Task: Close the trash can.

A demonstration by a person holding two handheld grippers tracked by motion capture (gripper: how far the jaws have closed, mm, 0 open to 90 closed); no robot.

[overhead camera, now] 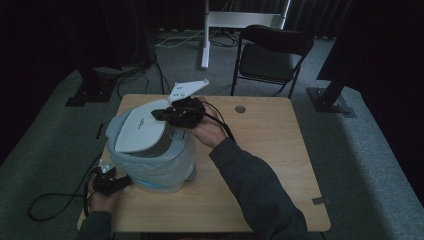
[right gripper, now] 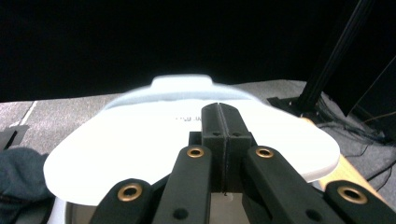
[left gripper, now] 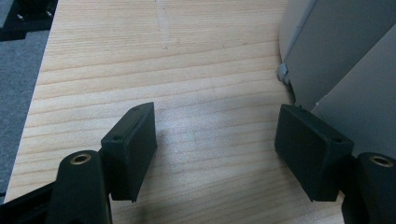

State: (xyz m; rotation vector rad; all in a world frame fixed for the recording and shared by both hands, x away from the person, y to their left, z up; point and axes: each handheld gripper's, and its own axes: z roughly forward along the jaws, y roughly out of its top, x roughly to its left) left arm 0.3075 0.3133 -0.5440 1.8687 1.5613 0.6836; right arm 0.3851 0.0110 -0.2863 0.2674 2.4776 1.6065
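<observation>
Lid-closing looks to be the step in hand: the cooker (overhead camera: 150,165) stands on the left part of the counter (overhead camera: 260,150), its white lid (overhead camera: 142,127) tilted partly open above the pot, and the right gripper (overhead camera: 159,114), jaws pressed together with nothing between them, rests at the lid's top edge. The left gripper (overhead camera: 122,182) waits low beside the cooker's base, jaws spread and empty. The next move probably calls for a steady downward push on the lid until it seats, perhaps with the left gripper bracing the body against sliding.
</observation>
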